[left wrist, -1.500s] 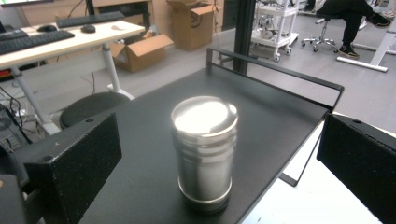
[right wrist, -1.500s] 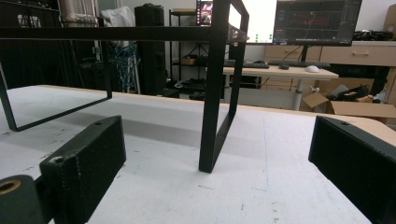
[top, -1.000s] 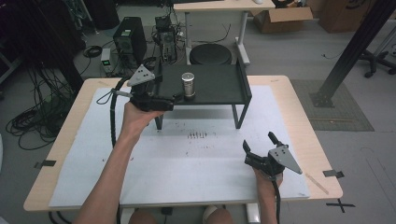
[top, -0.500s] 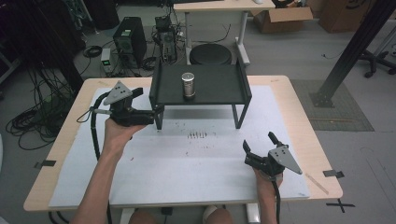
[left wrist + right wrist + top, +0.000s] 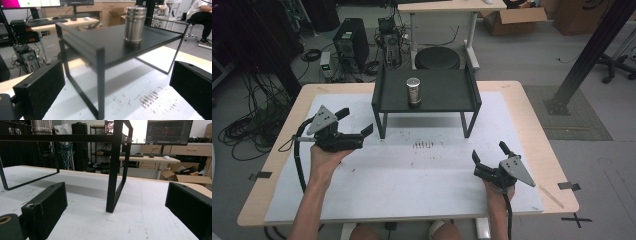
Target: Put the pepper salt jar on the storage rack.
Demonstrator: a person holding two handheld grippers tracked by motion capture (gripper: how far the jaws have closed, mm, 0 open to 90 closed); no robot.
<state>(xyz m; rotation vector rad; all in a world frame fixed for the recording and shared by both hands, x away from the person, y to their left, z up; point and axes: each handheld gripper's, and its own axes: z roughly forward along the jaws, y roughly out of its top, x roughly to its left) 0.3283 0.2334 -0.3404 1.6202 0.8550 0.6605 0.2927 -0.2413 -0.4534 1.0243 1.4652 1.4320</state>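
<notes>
While both pairs of jaws stand apart and empty, the steel canister [image 5: 413, 90] sits upright on the black shelf [image 5: 447, 95], ahead of the left gripper [image 5: 357, 131]; the right gripper [image 5: 489, 157] rests well apart.

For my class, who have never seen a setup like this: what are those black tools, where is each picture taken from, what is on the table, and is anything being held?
There is no robot here. A person sits at a light wooden table covered by a white sheet and holds a hand tool with two black jaws in each hand: the left gripper and the right gripper. One picture comes from a camera fixed above, looking down. The other two come from small cameras riding on the grippers, looking out between the black jaws. On the table stands a low black metal shelf, and on it a shiny steel cylindrical canister, upright. Both grippers are open and hold nothing; the left one is nearer the shelf.
</notes>
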